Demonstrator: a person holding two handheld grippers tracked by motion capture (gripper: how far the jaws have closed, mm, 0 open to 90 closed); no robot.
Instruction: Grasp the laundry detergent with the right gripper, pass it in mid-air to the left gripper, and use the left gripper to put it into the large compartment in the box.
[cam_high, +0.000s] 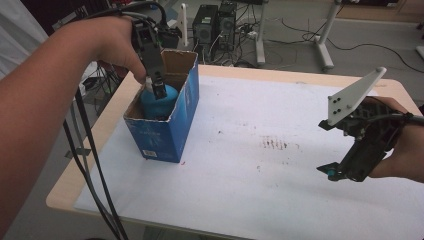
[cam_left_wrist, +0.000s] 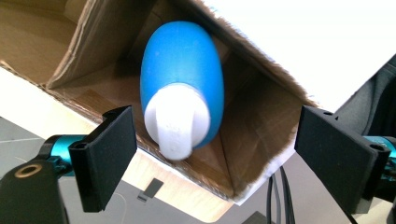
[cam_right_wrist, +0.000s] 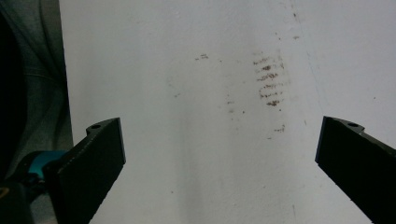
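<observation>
A blue bottle (cam_high: 159, 101) with a white cap (cam_left_wrist: 176, 123) stands inside an open blue cardboard box (cam_high: 170, 131) at the table's left. My left gripper (cam_high: 156, 85) hangs over the box mouth, just above the bottle's cap. In the left gripper view its jaws stand wide apart on either side of the bottle (cam_left_wrist: 183, 74), not touching it, so the left gripper (cam_left_wrist: 215, 158) is open. My right gripper (cam_high: 342, 172) hovers over the white sheet at the table's right. It is open, with nothing but bare sheet between the jaws of this right gripper (cam_right_wrist: 219, 172).
The table top is covered by a white sheet (cam_high: 280, 190) with brownish smudges (cam_high: 274, 144) near its middle. Black cables (cam_high: 92, 170) hang off the left edge. Computer towers (cam_high: 215, 24) and desk legs (cam_high: 325, 35) stand on the floor beyond the far edge.
</observation>
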